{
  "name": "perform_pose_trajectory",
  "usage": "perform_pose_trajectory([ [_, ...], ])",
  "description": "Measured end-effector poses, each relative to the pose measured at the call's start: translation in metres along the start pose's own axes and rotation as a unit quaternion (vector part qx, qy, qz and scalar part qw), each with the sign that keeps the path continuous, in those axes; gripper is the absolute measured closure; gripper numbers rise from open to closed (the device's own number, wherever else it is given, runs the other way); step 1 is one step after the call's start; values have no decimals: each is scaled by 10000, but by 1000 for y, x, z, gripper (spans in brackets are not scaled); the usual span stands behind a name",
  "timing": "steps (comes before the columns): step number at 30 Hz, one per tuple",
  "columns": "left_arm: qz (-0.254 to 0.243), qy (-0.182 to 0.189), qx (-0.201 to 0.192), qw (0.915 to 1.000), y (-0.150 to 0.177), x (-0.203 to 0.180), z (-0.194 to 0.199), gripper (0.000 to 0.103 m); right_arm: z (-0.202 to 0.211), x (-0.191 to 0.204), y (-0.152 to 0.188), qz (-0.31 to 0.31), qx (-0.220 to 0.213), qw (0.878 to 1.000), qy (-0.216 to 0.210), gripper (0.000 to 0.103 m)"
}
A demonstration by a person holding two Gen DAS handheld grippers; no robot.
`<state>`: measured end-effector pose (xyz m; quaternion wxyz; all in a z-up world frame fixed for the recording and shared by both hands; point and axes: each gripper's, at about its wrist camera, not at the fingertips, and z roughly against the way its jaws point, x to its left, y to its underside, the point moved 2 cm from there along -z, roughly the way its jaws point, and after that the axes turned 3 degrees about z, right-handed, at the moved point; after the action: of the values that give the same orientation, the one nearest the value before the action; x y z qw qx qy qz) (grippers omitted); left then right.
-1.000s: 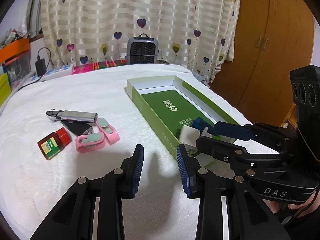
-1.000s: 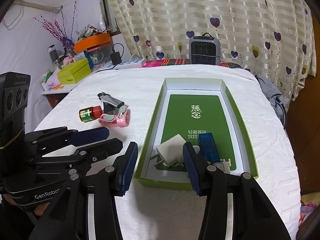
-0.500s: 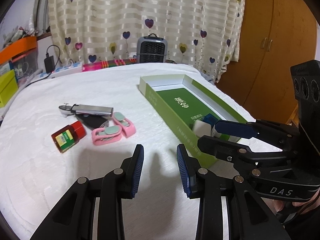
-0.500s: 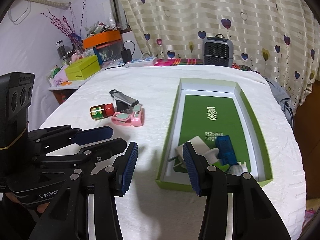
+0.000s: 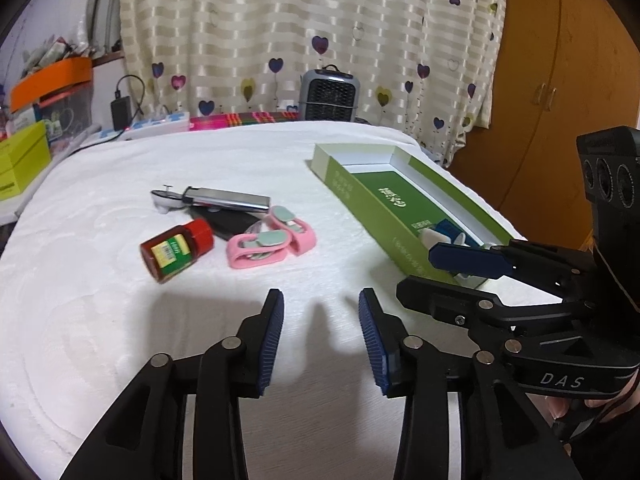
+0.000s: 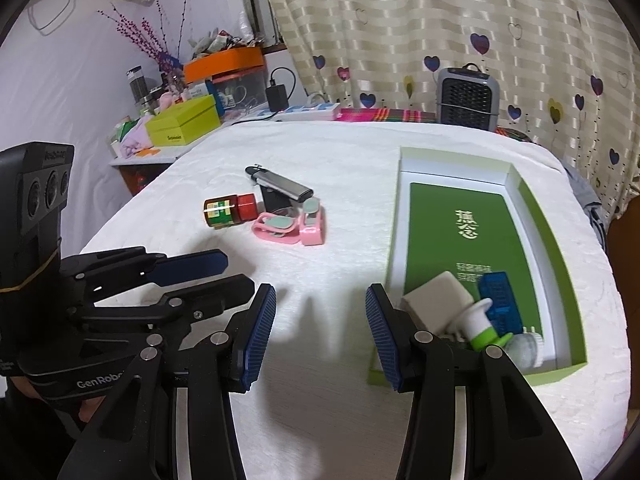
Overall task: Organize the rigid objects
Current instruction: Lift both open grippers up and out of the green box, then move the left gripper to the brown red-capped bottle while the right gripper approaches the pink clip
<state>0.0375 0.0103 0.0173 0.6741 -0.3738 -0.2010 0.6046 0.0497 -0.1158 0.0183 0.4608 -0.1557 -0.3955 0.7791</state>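
A green box (image 5: pixel 362 204) (image 6: pixel 556 240) lies open on the white bed, holding a white charger (image 6: pixel 436 304), a blue block (image 6: pixel 500 300) and a green-white plug (image 6: pixel 482 328). Left of it lie a red-capped bottle (image 5: pixel 176 250) (image 6: pixel 230 210), pink clips (image 5: pixel 272 242) (image 6: pixel 290 228), a silver clipper (image 5: pixel 218 198) (image 6: pixel 280 182) and a black item (image 5: pixel 228 222). My left gripper (image 5: pixel 321 336) is open and empty, just short of the clips. My right gripper (image 6: pixel 321 336) is open and empty, beside the box's near left corner.
A grey heater (image 5: pixel 330 94) (image 6: pixel 468 98) and a power strip (image 5: pixel 160 124) stand at the bed's far edge before a heart-print curtain. A cluttered side table with a yellow-green box (image 6: pixel 184 120) stands left. A wooden wardrobe (image 5: pixel 560 80) is at right.
Both grippers have swung left, away from the box and toward the loose items. The bottle, clips and clipper sit nearer the middle of both views. Both stay open.
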Motion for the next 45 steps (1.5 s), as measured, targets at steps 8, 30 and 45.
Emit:
perform_pose_trajectory([
  [8, 221, -176, -92, 9996, 0, 22, 8, 62, -10, 12, -4, 100, 49, 9999, -103, 55],
  [30, -49, -782, -35, 9969, -26, 72, -5, 62, -25, 19, -16, 204, 27, 9997, -126, 55],
  [45, -386, -658, 204, 9969, -46, 86, -40, 62, -57, 12, -33, 80, 404, 9992, -5, 55],
])
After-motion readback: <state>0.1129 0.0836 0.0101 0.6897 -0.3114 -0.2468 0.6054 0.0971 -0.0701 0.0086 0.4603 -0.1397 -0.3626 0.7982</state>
